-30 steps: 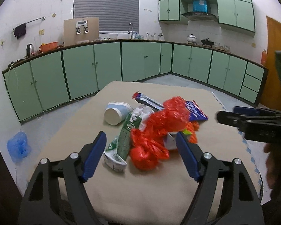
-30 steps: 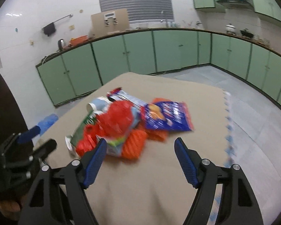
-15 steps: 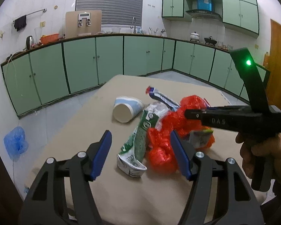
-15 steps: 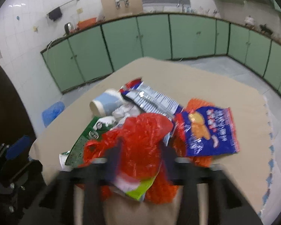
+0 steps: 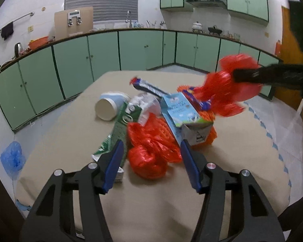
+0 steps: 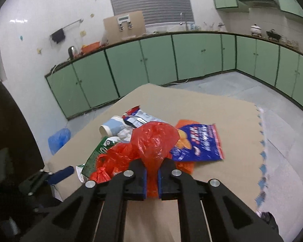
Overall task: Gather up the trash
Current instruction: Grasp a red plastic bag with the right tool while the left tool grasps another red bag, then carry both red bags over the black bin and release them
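A pile of trash lies on the beige table [image 5: 70,141]. My right gripper [image 6: 151,181] is shut on the neck of a red plastic bag [image 6: 154,141], its jaws still tightening. In the left wrist view that bag [image 5: 230,84] hangs lifted at the right gripper [image 5: 268,76]. My left gripper [image 5: 151,167] is low over the pile with its jaws closing. A crumpled red plastic lump [image 5: 153,153] sits between its pads without being squeezed. I cannot tell if the lump joins the lifted bag. A paper cup [image 5: 109,106], green wrapper [image 5: 121,129] and light-blue carton [image 5: 181,111] lie beside it.
A blue snack bag [image 6: 200,143], a silvery wrapper [image 6: 141,119] and orange netting [image 5: 206,137] are in the pile. A blue bag [image 5: 12,159] lies on the floor left of the table. Green cabinets [image 5: 141,48] line the walls.
The right gripper came in over the pile, shut on the red bag and pulled it up to the right. The left gripper sank toward the pile and its jaws narrowed around the red lump.
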